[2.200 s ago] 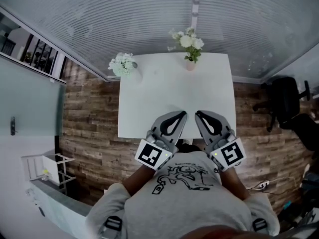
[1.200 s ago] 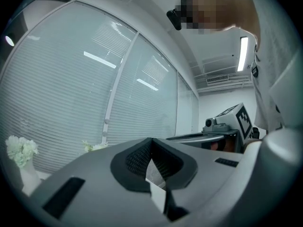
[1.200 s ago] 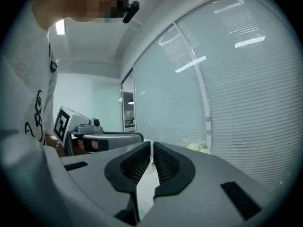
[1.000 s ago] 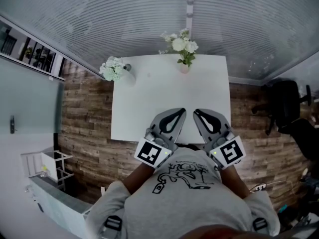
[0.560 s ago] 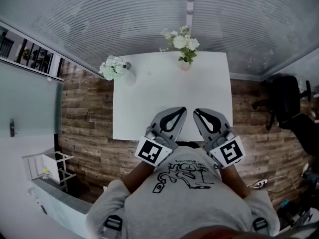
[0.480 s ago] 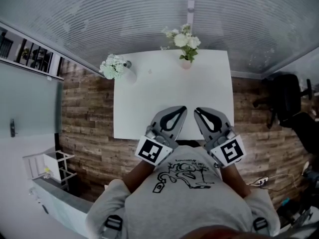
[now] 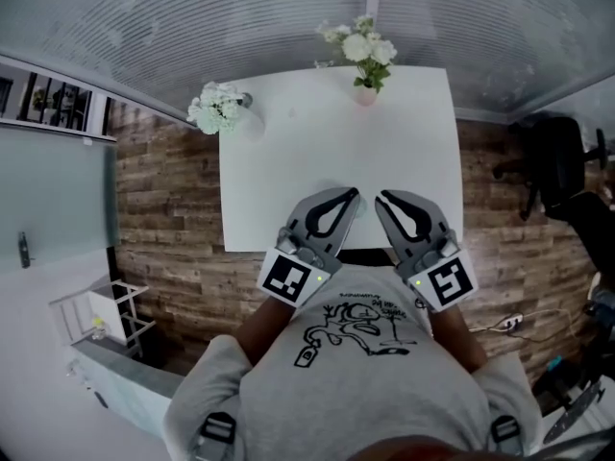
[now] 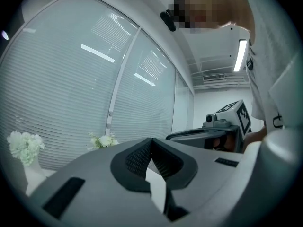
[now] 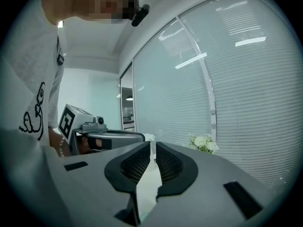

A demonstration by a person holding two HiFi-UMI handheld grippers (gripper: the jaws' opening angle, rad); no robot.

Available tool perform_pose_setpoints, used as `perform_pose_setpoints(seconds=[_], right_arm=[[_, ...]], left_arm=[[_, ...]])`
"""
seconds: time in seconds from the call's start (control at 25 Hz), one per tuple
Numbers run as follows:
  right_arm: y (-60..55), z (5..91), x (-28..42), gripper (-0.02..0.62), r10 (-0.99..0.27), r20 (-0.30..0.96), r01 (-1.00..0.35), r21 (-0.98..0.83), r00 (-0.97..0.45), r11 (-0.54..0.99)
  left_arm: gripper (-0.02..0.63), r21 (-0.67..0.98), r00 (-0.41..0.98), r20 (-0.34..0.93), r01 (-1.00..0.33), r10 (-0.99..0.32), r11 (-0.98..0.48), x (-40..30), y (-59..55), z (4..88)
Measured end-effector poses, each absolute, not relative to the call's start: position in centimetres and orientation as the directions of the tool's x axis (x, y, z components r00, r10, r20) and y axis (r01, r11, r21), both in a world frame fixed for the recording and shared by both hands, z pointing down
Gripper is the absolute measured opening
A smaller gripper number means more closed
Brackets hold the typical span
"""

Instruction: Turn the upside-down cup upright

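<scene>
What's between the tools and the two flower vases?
Nothing: head view shows bare table from left tool and right tool to the left vase and right vase.
</scene>
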State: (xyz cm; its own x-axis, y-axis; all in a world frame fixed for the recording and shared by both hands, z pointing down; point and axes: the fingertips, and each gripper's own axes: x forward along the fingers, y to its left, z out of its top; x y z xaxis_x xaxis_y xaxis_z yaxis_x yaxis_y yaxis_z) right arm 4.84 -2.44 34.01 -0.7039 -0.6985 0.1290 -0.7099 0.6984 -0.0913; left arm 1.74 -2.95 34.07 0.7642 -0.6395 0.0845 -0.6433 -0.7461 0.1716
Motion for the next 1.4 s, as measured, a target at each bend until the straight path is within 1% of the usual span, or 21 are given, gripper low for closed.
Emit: perform_pose_setpoints(seconds=[0.2,0.48,0.72,0.76,0.84,0.92,1.16,1.4], right_arm=[[-2.0,35.8,4.4,0.041,-0.693,0.166,-0.710,-0.081,-0.702,0.700],[-1.6,37.7,3.6,0.043,-0.682,0.177,-0.701,-0.073,-0.709,0.710],[-1.5,40.0,3.3,0.050,-0.672,0.211,-0.697,-0.071,-0.710,0.714],[-1.5,40.4,3.2,0.066,-0.671,0.215,-0.697,-0.075,-0.710,0.713],[-1.6,41.2,3.2,0.124,-0.670,0.225,-0.700,-0.088,-0.707,0.709],[-1.7,41.8,3.2,0.150,-0.672,0.227,-0.703,-0.095,-0.705,0.705],[-1.6,44.6,3.0,0.185,-0.655,0.250,-0.689,-0.076,-0.713,0.720],[-1.1,47.3,2.5,0.204,-0.635,0.265,-0.669,-0.057,-0.726,0.741]], left_arm=[[0.003,0.172,0.773,0.108,-0.634,-0.625,-0.754,1.1,-3.0,35.8],[0.002,0.169,0.798,0.131,-0.603,-0.589,-0.780,1.3,-2.7,38.1],[0.002,0.165,0.803,0.151,-0.595,-0.576,-0.786,1.2,-2.6,40.0],[0.002,0.163,0.805,0.153,-0.592,-0.573,-0.789,1.1,-2.6,40.4],[0.003,0.151,0.809,0.162,-0.586,-0.565,-0.796,0.9,-2.6,41.1],[0.003,0.154,0.810,0.167,-0.585,-0.563,-0.796,0.7,-2.7,41.8],[0.002,0.132,0.821,0.191,-0.564,-0.537,-0.815,0.6,-2.9,44.5],[0.003,0.120,0.840,0.182,-0.534,-0.511,-0.837,1.0,-2.7,46.3]])
